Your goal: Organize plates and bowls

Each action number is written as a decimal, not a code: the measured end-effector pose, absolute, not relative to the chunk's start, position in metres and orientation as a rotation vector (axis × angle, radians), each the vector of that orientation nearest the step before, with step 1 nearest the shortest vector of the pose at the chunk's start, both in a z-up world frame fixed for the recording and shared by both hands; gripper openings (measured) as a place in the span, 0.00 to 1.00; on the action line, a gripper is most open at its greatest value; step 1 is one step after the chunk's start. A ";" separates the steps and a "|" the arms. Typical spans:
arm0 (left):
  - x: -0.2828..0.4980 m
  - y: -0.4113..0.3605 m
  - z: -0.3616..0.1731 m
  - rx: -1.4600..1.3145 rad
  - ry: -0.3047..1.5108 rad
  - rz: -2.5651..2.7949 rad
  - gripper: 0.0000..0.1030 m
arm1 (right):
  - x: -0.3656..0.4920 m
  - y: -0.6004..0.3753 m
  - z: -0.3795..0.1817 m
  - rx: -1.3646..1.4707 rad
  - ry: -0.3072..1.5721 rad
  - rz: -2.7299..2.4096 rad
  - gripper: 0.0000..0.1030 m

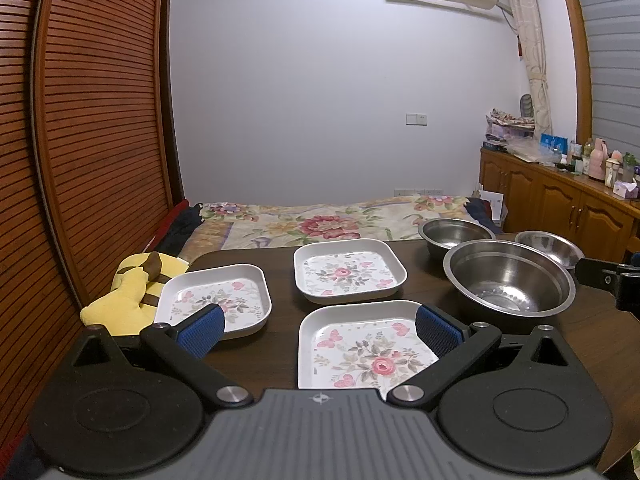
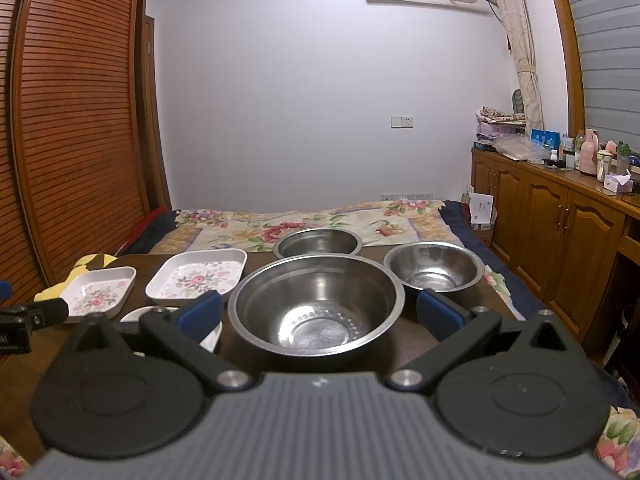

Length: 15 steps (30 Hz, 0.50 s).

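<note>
Three square white floral plates lie on the dark table: near (image 1: pixel 360 348), far (image 1: pixel 348 274), left (image 1: pixel 218 296). Three steel bowls stand to the right: a large one (image 1: pixel 508 280), a far one (image 1: pixel 454 234), a small right one (image 1: pixel 548 246). My left gripper (image 1: pixel 320 326) is open and empty above the near plate. My right gripper (image 2: pixel 318 312) is open and empty, its fingers either side of the large bowl (image 2: pixel 316 304). The right wrist view also shows the far bowl (image 2: pixel 318 242), the small bowl (image 2: pixel 434 266) and two plates (image 2: pixel 198 274) (image 2: pixel 100 292).
A yellow plush toy (image 1: pixel 128 292) lies at the table's left edge. A bed with a floral cover (image 1: pixel 328 220) lies beyond the table (image 1: pixel 592 332). Wooden cabinets (image 2: pixel 560 224) with bottles run along the right. A slatted wardrobe (image 1: pixel 88 140) stands on the left.
</note>
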<state>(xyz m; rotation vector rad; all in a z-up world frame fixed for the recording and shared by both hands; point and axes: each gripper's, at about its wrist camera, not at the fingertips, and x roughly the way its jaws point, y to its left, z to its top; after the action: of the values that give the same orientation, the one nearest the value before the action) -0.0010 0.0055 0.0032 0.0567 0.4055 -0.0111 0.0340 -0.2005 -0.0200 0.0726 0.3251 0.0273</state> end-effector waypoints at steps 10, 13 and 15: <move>-0.001 0.005 0.003 0.058 0.406 -0.010 1.00 | 0.034 -0.201 -0.020 0.072 0.325 0.027 1.00; -0.001 0.005 0.004 0.059 0.406 -0.011 1.00 | 0.034 -0.201 -0.020 0.073 0.325 0.027 1.00; -0.001 0.005 0.004 0.058 0.406 -0.011 1.00 | 0.034 -0.201 -0.020 0.072 0.326 0.027 1.00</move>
<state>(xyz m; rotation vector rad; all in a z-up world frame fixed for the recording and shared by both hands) -0.0006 0.0050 0.0041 0.0579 0.4060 -0.0111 0.0335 -0.2010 -0.0205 0.0719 0.3262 0.0265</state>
